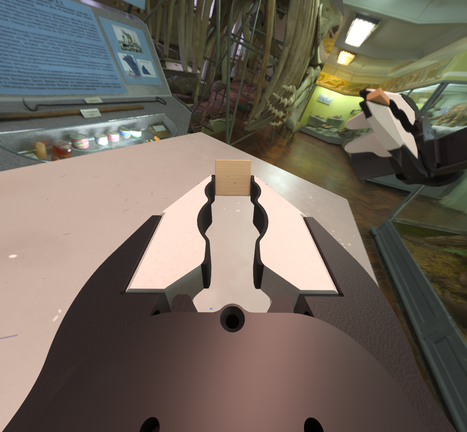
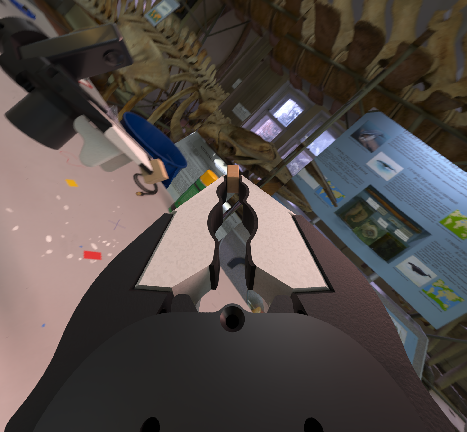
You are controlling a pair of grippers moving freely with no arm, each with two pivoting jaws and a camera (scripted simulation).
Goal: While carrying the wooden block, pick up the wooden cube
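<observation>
While clamped, cube (image 1: pixel 232 177) fills left gripper (image 1: pixel 232 179).

Left gripper (image 1: pixel 232 179): fingers level, pointing forward over table, tips clamped on opposite sides of pale wooden cube (image 1: pixel 232 177); wavy dark pads (image 1: pixel 208 207) parallel behind it, gap between them wide.

Right gripper (image 2: pixel 233 179): rolled, off to right of left gripper and raised, fingertips pinched on small reddish wooden block (image 2: pixel 233 176); pads (image 2: pixel 219 207) nearly together, narrow gap.
</observation>
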